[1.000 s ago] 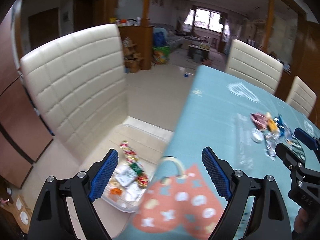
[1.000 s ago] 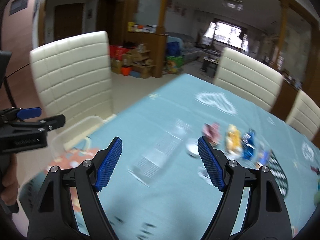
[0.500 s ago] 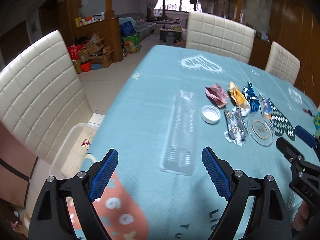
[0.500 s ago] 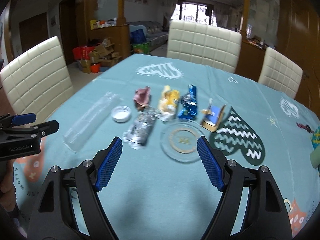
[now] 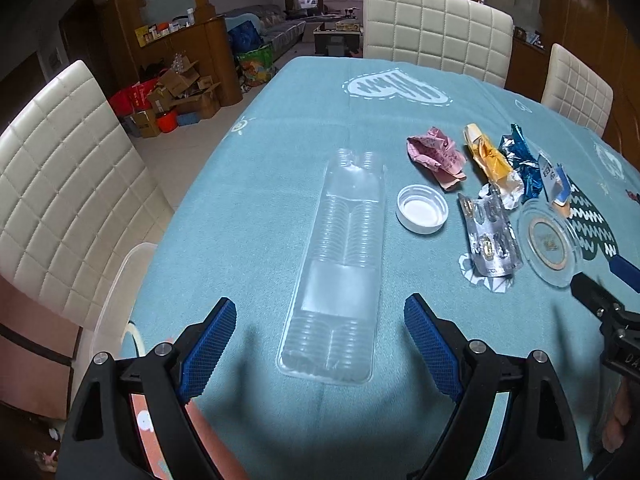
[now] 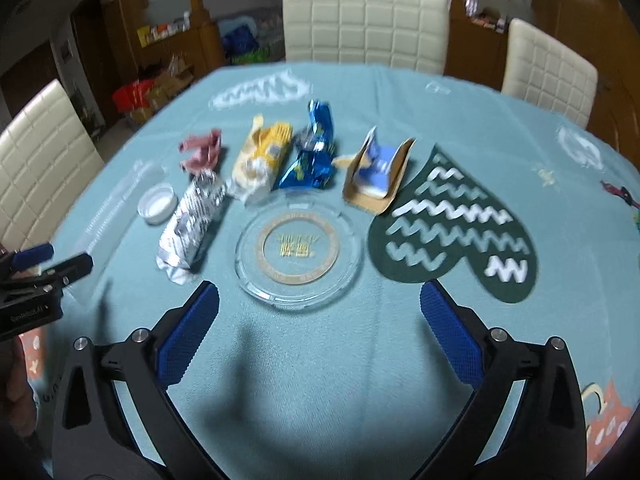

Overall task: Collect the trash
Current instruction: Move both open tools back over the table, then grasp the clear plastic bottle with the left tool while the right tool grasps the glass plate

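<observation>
Trash lies in a row on the blue tablecloth [image 5: 280,152]. A long clear plastic tray [image 5: 340,260] is straight ahead of my left gripper [image 5: 320,344], which is open and empty, its near end between the fingers' line. Right of the tray: a white cap [image 5: 421,209], a pink wrapper [image 5: 434,156], a silver blister pack [image 5: 490,240], yellow [image 5: 488,156] and blue [image 5: 522,160] wrappers. My right gripper [image 6: 320,320] hovers near a round clear lid [image 6: 298,246], jaws opening, nothing between them. Beyond the lid lies a torn blue carton [image 6: 376,172].
Cream chairs stand at the left [image 5: 60,184] and far side [image 5: 436,28]. A clear plastic bin [image 5: 116,288] sits on the left chair's seat below the table edge. A dark green heart print [image 6: 460,232] marks the cloth on the right. Boxes clutter the floor far left.
Both grippers swung from the chair and bin at the left over to the table and came lower toward the trash. The right gripper's jaws have spread wider.
</observation>
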A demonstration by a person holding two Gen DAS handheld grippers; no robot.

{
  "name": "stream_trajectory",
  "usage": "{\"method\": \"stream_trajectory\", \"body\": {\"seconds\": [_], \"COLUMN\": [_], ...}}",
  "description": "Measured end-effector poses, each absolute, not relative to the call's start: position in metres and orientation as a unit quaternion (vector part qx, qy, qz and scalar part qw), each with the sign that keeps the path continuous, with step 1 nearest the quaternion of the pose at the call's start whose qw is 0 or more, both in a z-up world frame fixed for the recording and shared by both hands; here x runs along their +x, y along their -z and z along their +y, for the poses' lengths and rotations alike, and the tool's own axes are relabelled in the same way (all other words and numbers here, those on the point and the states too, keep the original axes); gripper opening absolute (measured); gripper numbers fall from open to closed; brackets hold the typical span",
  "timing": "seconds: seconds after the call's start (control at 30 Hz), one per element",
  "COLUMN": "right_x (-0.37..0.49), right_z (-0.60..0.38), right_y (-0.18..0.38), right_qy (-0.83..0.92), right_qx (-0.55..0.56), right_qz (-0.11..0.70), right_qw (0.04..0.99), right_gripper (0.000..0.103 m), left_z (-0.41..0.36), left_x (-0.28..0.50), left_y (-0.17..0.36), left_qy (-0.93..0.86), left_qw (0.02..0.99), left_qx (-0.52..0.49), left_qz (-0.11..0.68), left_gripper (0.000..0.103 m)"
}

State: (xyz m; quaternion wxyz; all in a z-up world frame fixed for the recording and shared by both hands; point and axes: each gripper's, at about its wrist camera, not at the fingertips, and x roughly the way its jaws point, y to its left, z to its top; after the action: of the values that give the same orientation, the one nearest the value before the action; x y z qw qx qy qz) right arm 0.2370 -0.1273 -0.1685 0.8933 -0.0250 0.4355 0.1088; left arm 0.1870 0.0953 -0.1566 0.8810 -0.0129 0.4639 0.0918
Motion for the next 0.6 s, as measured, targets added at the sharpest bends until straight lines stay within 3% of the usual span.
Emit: {"method": "stream_trajectory", "body": {"seconds": [0.23, 0.43, 0.53, 0.6], "right_x": [0.252, 0.263, 0.263, 0.263], "right_z": [-0.103, -0.106, -0.106, -0.104], "right_y": [0.180, 0.189, 0.189, 0.187], "right_qy": [-0.102, -0.110, -0.113, -0.117], "right_qx": [-0.082, -0.047, -0.048, -0.050], "right_qz": [0.441, 0.459, 0.456, 0.448], "right_qw": [0.888, 0.880, 0.881, 0.885], "right_gripper": [0.099, 0.099, 0.095, 0.084], "left_z": [0.089, 0.084, 0.081, 0.080], "left_x": [0.196, 0.201, 0.202, 0.202], "left_y": [0.165, 0.168, 0.170, 0.170], "left_qy": [-0.089, -0.088, -0.082, -0.077], "left_qw": [0.882, 0.885, 0.884, 0.885], "left_qx": [0.006, 0.020, 0.022, 0.019], "left_qz": [0.463, 0.456, 0.459, 0.459], "left_gripper": [0.084, 0.083, 0.070, 0.063]}}
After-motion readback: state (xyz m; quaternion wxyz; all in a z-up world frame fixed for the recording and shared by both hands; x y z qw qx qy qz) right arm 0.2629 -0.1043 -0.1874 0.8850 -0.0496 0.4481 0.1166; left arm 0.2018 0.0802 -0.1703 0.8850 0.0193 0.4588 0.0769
